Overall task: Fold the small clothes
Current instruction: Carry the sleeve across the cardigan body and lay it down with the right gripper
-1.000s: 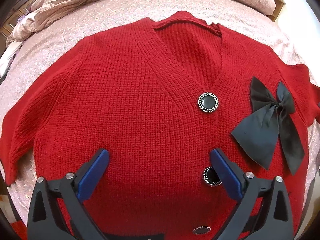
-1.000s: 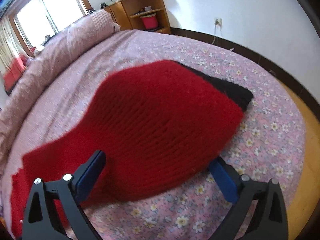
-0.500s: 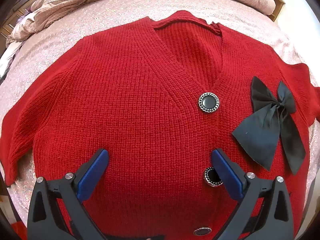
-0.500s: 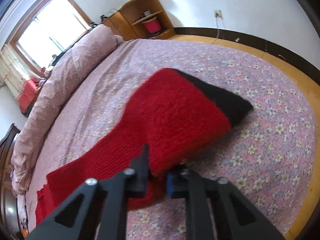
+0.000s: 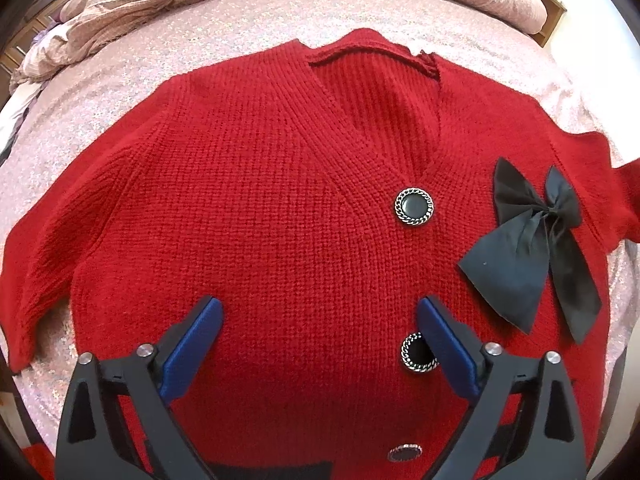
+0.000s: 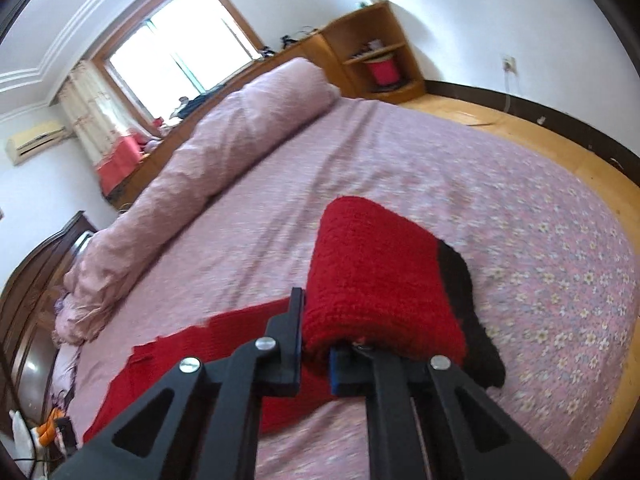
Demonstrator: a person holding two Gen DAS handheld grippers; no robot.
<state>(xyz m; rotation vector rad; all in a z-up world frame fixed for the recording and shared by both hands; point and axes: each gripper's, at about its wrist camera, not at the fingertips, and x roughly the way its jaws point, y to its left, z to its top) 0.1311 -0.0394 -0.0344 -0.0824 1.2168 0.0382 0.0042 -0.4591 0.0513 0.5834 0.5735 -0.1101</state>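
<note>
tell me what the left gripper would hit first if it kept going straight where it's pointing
Probably the red knit cardigan: the left gripper, jaws open and empty, points down at its front panel, just left of the lower black button. Depth is hard to judge.

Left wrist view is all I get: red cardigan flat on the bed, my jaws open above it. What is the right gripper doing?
Observer: The right gripper is shut on the sleeve near its black cuff.
Operator: Is that sleeve lying flat?
Observer: No, it drapes over the fingers, raised off the bedspread.
Operator: Anything on the bed beyond it?
Observer: A rolled pink quilt runs along the far side, clear of the sleeve.
</note>
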